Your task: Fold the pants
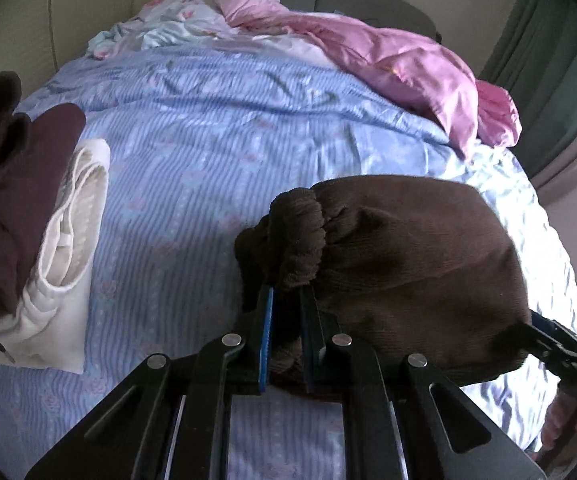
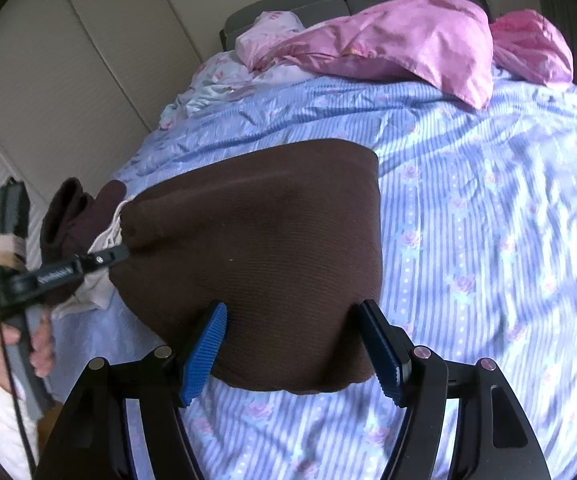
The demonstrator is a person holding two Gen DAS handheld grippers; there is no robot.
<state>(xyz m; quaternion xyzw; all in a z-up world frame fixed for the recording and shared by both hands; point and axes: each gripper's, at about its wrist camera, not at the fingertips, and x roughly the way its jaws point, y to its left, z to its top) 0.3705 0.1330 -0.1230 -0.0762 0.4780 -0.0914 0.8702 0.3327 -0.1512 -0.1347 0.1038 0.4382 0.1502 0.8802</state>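
Note:
Dark brown knit pants (image 2: 272,240) lie folded into a broad panel on the blue striped bedspread (image 2: 488,208). My left gripper (image 1: 286,296) is shut on a bunched ribbed end of the pants (image 1: 300,236) and holds it slightly raised. It shows from the side in the right wrist view (image 2: 122,254) at the panel's left edge. My right gripper (image 2: 292,316) is open, its blue pads (image 2: 208,344) either side of the panel's near edge. It also shows at the pants' right end in the left wrist view (image 1: 528,326).
A stack of folded clothes lies at the bed's left: dark maroon garments (image 1: 12,208) on white ones (image 1: 72,232). A crumpled pink quilt (image 1: 388,68) and pale floral bedding (image 1: 168,24) lie at the head of the bed. A cream wardrobe (image 2: 68,80) stands left.

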